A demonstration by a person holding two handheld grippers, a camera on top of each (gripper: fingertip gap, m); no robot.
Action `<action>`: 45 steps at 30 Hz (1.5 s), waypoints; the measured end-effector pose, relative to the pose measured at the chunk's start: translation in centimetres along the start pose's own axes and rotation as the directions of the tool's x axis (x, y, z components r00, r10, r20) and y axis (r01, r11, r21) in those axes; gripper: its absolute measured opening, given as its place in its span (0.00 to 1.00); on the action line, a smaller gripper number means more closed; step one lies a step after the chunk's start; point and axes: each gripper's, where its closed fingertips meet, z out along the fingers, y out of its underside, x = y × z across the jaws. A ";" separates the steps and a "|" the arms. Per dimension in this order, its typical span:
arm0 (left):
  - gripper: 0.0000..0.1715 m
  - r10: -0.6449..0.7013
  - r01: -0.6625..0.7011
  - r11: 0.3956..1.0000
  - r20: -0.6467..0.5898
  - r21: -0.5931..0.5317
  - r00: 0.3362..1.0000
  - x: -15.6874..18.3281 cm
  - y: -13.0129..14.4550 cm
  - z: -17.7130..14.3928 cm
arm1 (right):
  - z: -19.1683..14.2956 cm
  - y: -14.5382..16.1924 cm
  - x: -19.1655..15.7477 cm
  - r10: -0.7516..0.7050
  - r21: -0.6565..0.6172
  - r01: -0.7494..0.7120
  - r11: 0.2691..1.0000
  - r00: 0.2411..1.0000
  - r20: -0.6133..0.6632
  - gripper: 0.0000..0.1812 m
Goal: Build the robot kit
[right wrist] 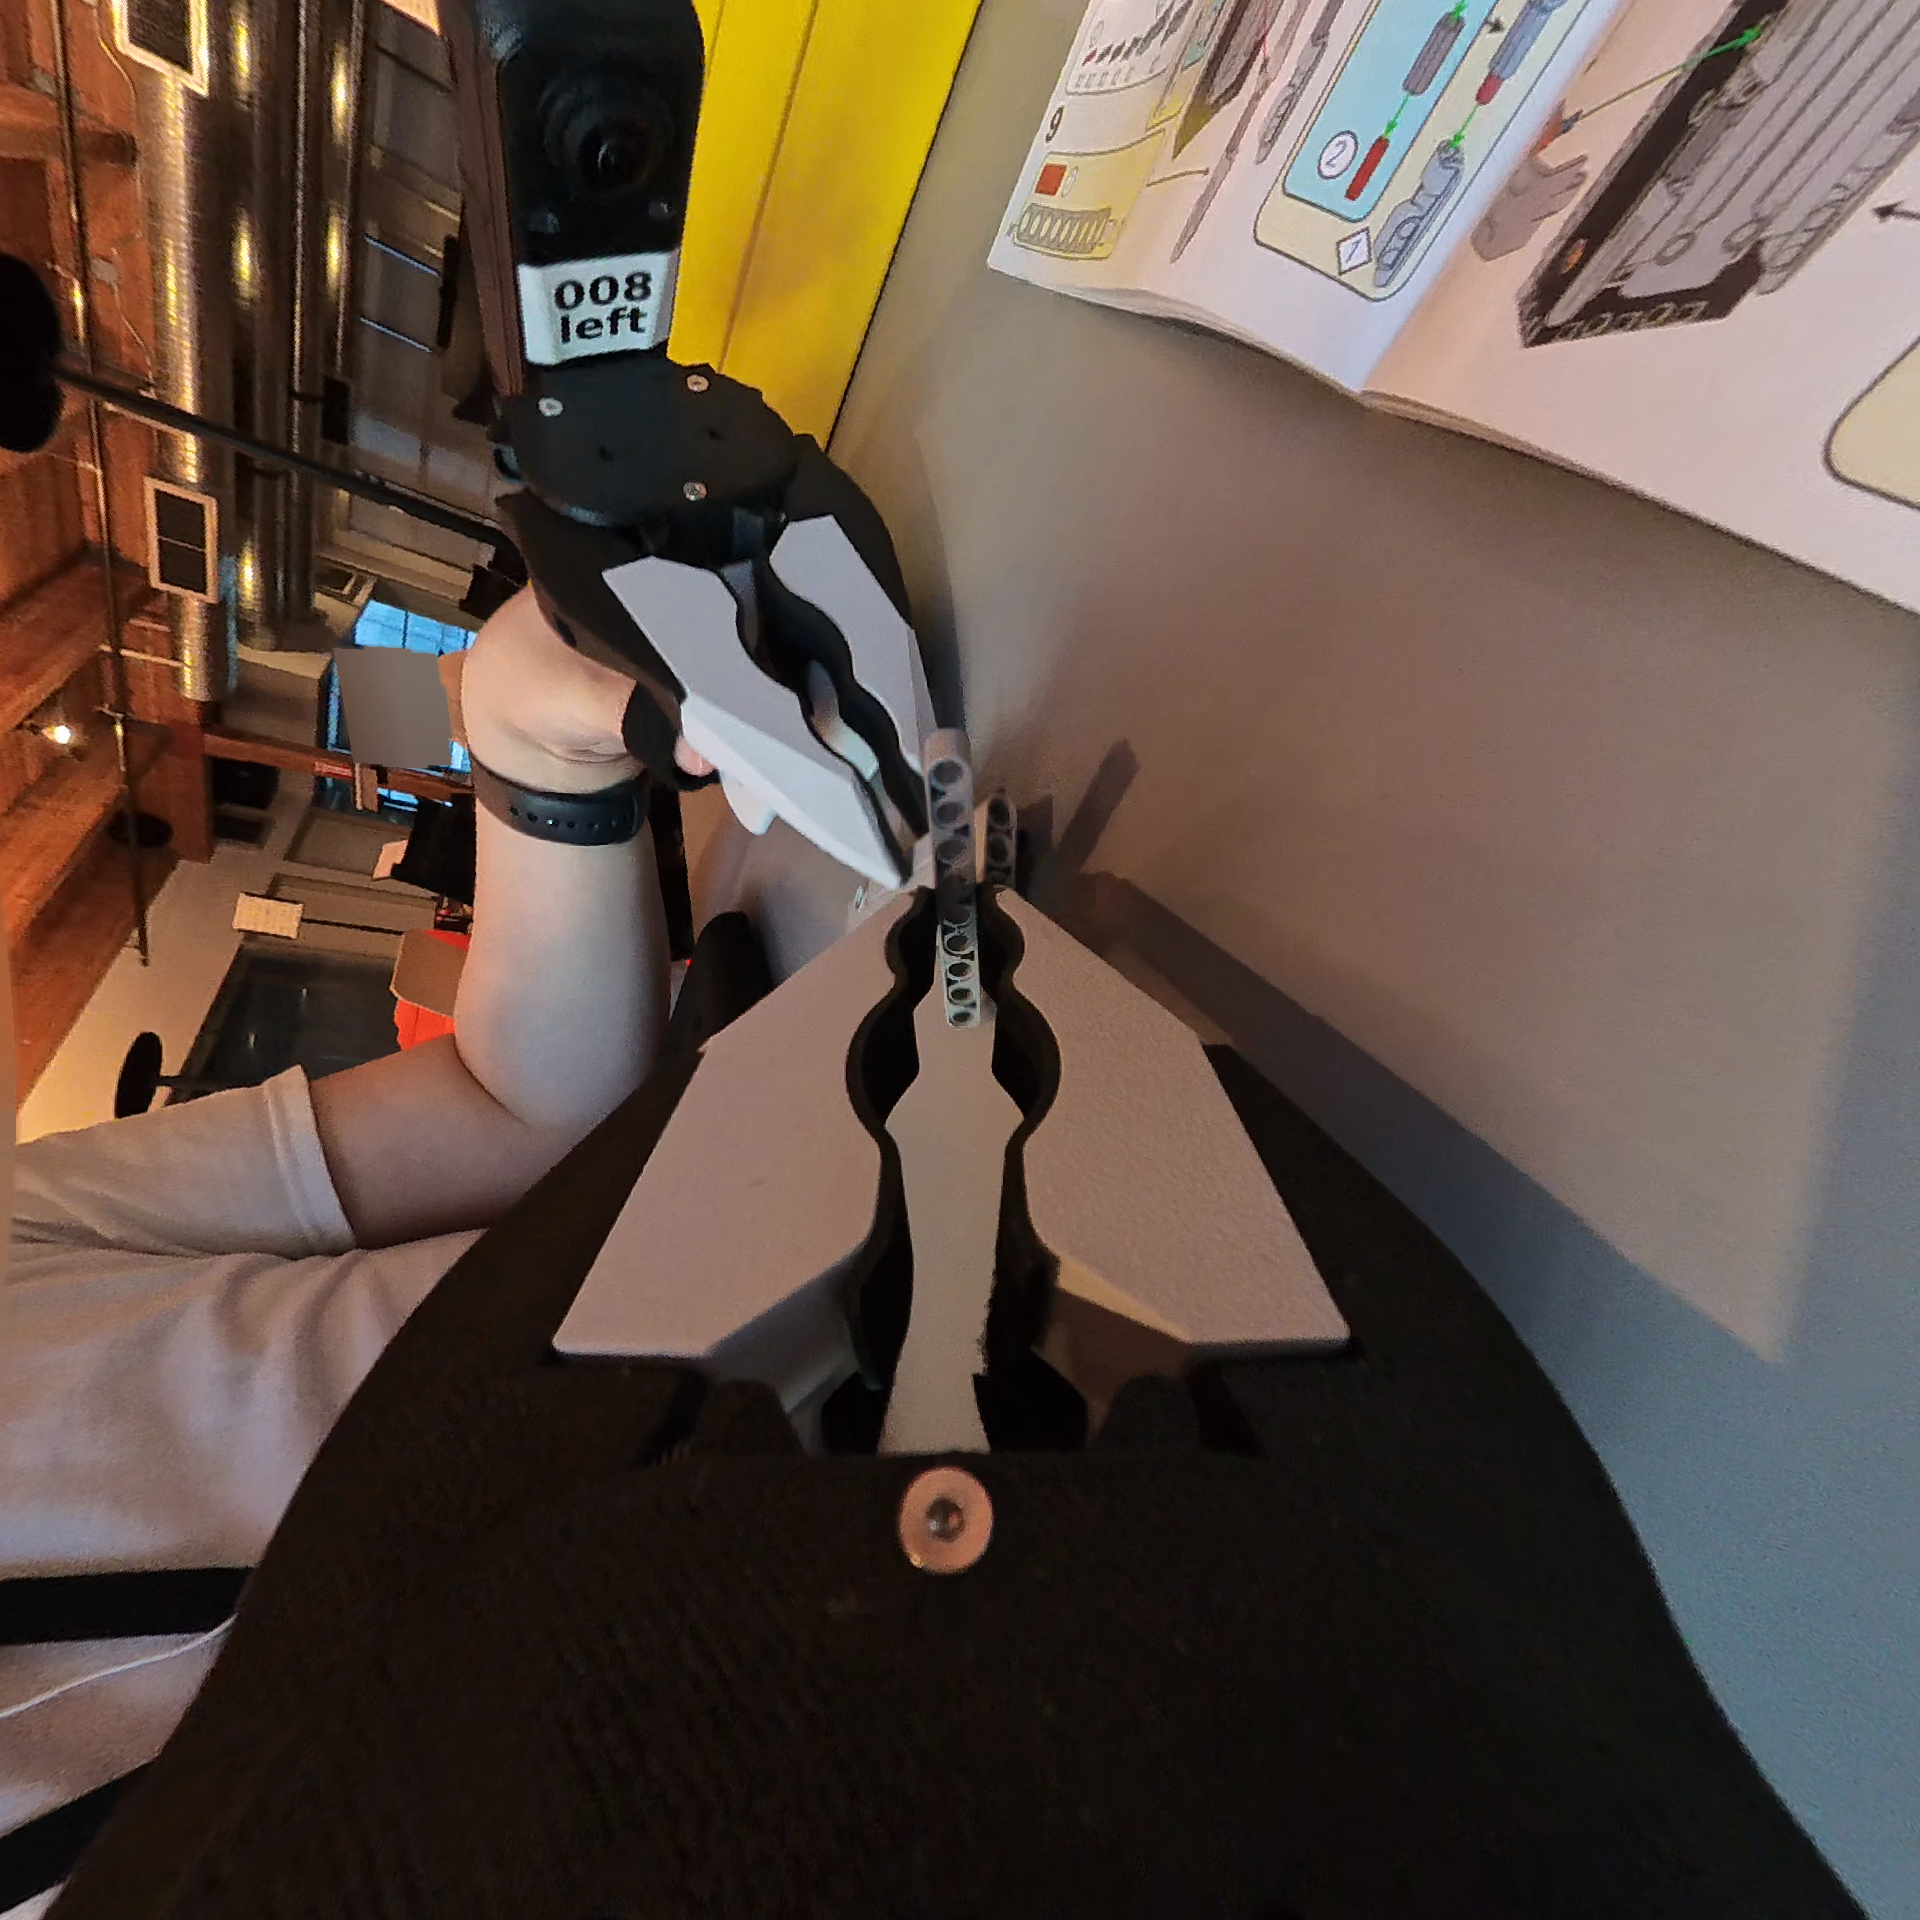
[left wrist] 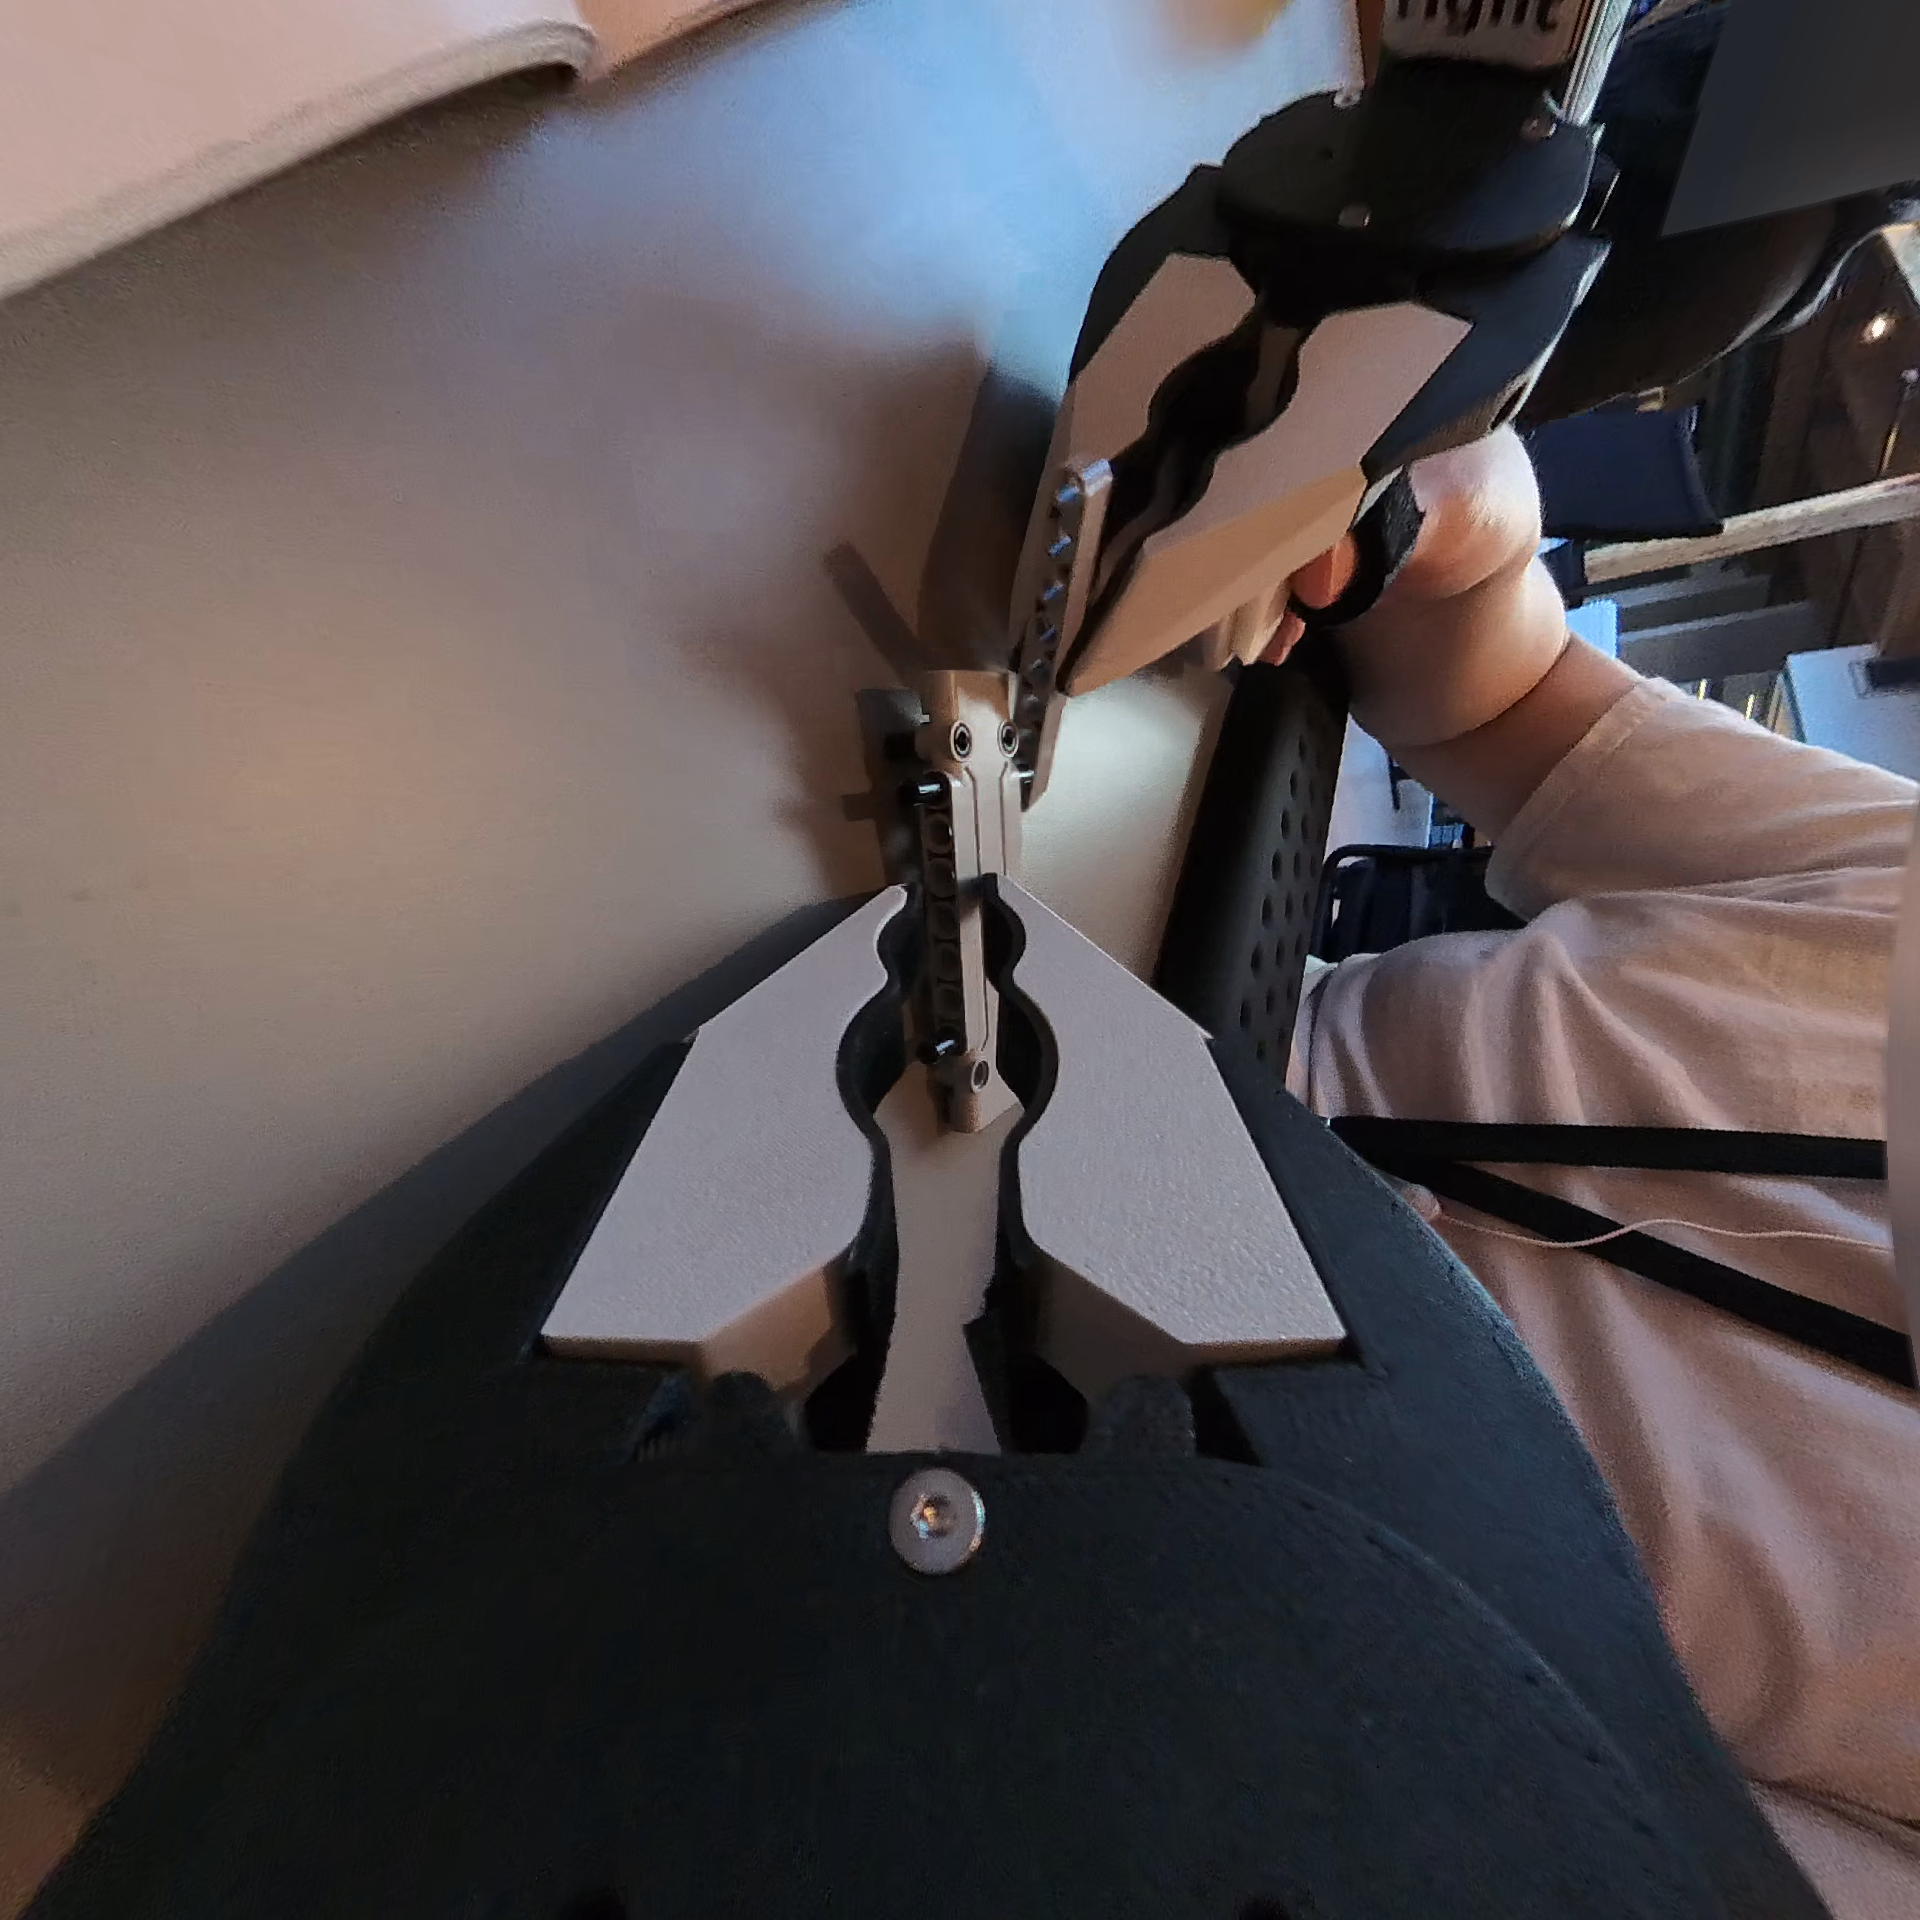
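My left gripper [left wrist: 961, 894] is shut on a small assembly of a grey frame piece [left wrist: 977, 821] and a black holed beam [left wrist: 935, 925] joined by black pins. My right gripper [right wrist: 958, 896] is shut on a light grey holed beam [right wrist: 956, 914], which also shows in the left wrist view [left wrist: 1060, 603]. The beam's far end meets the top corner of the assembly. The right gripper shows in the left wrist view [left wrist: 1049, 675], coming from the upper right. The left gripper shows in the right wrist view [right wrist: 894, 862], coming from the upper left. Both are held above a grey table [left wrist: 364, 675].
An open instruction booklet [right wrist: 1558, 208] lies on the table beyond the grippers. A black perforated chair back [left wrist: 1262, 883] and the person's light-sleeved arm [left wrist: 1662, 935] are at the right. A wrist with a black watch [right wrist: 561, 810] holds the left gripper. My hands' fingertips stand some 4 cm from each other.
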 end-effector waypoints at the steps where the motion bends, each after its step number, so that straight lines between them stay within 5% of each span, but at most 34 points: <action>1: 0.05 0.010 -0.010 1.000 -0.001 -0.008 1.000 0.2 0.1 0.3 | 0.0 0.0 0.0 -0.002 -0.003 0.002 1.000 1.000 -0.001 0.03; 11: 0.04 0.074 -0.076 0.996 0.039 0.037 0.996 0.7 0.1 0.3 | -0.8 -0.1 0.3 -0.035 0.017 0.035 0.999 0.999 -0.013 0.03; 20: 0.03 0.124 -0.108 0.950 -0.037 0.292 0.992 4.5 -3.7 -3.1 | -0.6 0.0 -0.5 0.021 0.014 -0.021 1.000 0.999 0.045 0.03; 27: 0.04 0.106 -0.099 0.953 -0.012 0.286 0.994 7.8 -6.6 -1.0 | -1.1 -3.4 -2.6 0.132 0.253 -0.185 0.950 0.968 0.212 0.03; 30: 0.04 0.102 -0.108 0.953 0.038 0.283 0.994 7.7 -7.4 -0.6 | -2.0 -4.0 -2.8 0.161 0.299 -0.238 0.924 0.952 0.261 0.03; 33: 0.04 0.112 -0.090 0.930 -0.041 0.357 0.993 8.8 -8.4 -1.2 | -2.4 -4.0 -2.6 0.158 0.307 -0.237 0.922 0.952 0.261 0.03; 37: 0.04 0.113 -0.107 0.861 0.016 0.497 0.993 7.5 -8.9 -3.5 | -2.9 -4.0 -2.2 0.126 0.329 -0.194 0.924 0.968 0.216 0.03; 41: 0.03 0.122 -0.133 0.721 0.064 0.680 0.990 6.1 -8.3 -6.9 | -3.5 -4.5 -1.8 0.059 0.353 -0.107 0.930 0.988 0.144 0.03; 45: 0.03 0.147 0.058 0.535 -0.160 0.843 0.976 6.6 -7.6 -10.8 | -4.2 -5.6 -3.9 -0.023 0.365 -0.044 0.930 0.984 0.177 0.03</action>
